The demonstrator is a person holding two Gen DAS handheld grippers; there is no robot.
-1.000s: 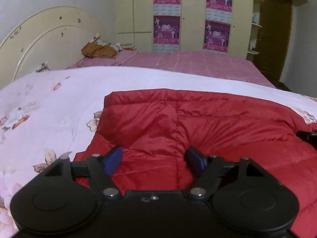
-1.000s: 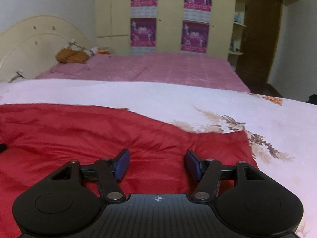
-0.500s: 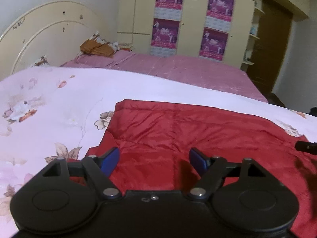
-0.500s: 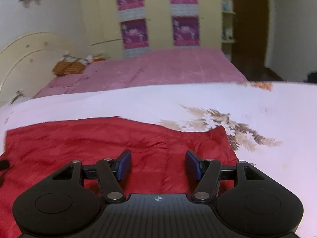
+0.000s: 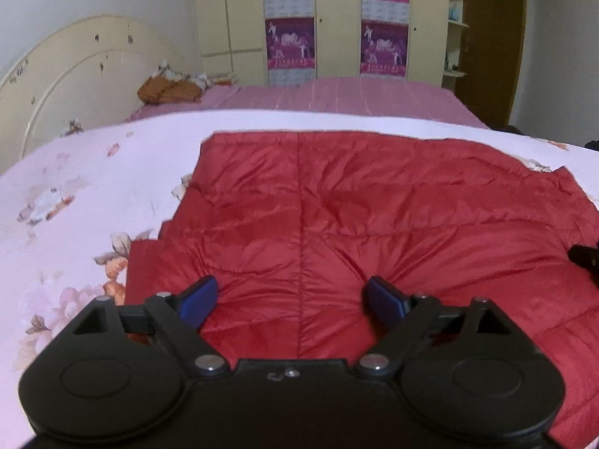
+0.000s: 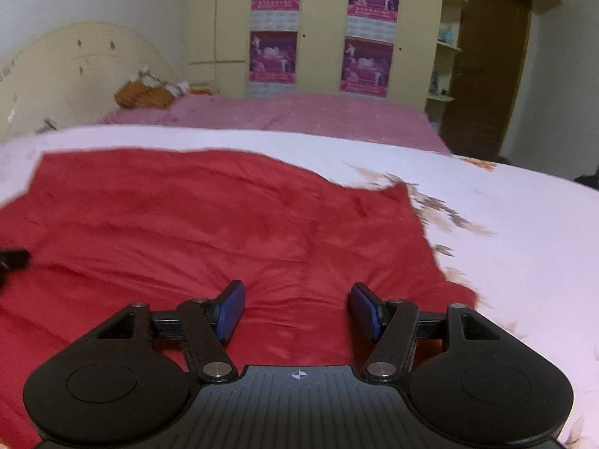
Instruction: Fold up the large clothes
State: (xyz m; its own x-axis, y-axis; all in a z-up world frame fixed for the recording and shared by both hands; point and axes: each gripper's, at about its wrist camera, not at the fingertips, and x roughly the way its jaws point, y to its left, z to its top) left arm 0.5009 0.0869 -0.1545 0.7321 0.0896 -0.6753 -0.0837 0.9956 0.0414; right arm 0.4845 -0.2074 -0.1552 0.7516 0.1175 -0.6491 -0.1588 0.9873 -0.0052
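A large red quilted down jacket (image 5: 355, 217) lies spread flat on a pale pink floral quilt (image 5: 75, 194); it also shows in the right wrist view (image 6: 209, 232). My left gripper (image 5: 292, 299) is open and empty, hovering just above the jacket's near left part. My right gripper (image 6: 295, 308) is open and empty above the jacket's near right part, close to its right edge. The tip of the right gripper shows at the right edge of the left wrist view (image 5: 584, 256), and the left one at the left edge of the right wrist view (image 6: 13, 256).
Behind the quilt lies a pink striped bedsheet (image 5: 337, 101) with an orange-brown bundle (image 5: 168, 91) by the cream headboard (image 5: 75, 71). A cream wardrobe with purple posters (image 5: 337, 22) and a brown door (image 5: 494, 45) stand behind.
Both grippers have risen and tilted over the jacket, so more of its top surface shows. Both stayed open and empty.
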